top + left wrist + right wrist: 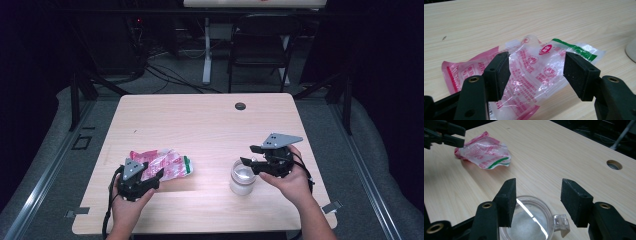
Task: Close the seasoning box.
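Plastic bag (pixel 534 67): thin, crinkly, slippery, light; pinch bunched edge. Left gripper (pixel 536 72) jaws open above it. Right gripper (pixel 537 200) jaws open over clear cup (pixel 529 220).

A crumpled clear plastic bag (pixel 162 164) with pink and red print and a green strip along one edge lies flat on the left of the desk. A clear glass mug (pixel 243 177) with a small handle stands upright on the right, well apart.
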### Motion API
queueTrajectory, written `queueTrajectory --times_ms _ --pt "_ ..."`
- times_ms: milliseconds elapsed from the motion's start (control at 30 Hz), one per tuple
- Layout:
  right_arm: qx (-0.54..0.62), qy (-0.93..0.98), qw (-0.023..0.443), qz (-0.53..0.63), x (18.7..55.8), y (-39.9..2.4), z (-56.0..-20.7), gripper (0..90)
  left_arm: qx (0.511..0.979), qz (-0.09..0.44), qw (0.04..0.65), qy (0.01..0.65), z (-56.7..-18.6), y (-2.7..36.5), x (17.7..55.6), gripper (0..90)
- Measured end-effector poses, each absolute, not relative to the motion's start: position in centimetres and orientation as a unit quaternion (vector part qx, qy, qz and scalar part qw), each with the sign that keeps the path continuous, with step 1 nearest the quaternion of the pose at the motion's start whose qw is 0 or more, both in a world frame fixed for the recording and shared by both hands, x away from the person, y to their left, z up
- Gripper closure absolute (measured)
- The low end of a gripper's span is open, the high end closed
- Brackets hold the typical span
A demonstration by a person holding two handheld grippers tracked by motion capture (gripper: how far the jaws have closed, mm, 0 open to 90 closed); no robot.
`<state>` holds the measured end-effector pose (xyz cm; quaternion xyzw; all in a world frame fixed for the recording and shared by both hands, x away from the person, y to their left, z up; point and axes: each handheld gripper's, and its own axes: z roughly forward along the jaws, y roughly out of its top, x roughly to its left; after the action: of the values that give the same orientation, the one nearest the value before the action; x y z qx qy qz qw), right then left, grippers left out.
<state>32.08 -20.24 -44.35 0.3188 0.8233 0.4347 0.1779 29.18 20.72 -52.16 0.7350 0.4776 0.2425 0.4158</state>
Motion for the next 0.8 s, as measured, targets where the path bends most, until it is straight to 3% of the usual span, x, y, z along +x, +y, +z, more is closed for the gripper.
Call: queueTrajectory --times_ms 400,800 --pt "0.378 0.794 0.206 0.43 29.8 -23.7 -45.8 44.5 0.721 0.247 0.419 0.495 -52.3 22.2 29.4 37.8" --pt "0.433 0.777 0.206 0.408 28.2 -26.9 -50.7 43.1 0.727 0.246 0.406 0.496 -52.9 22.0 29.7 38.0"
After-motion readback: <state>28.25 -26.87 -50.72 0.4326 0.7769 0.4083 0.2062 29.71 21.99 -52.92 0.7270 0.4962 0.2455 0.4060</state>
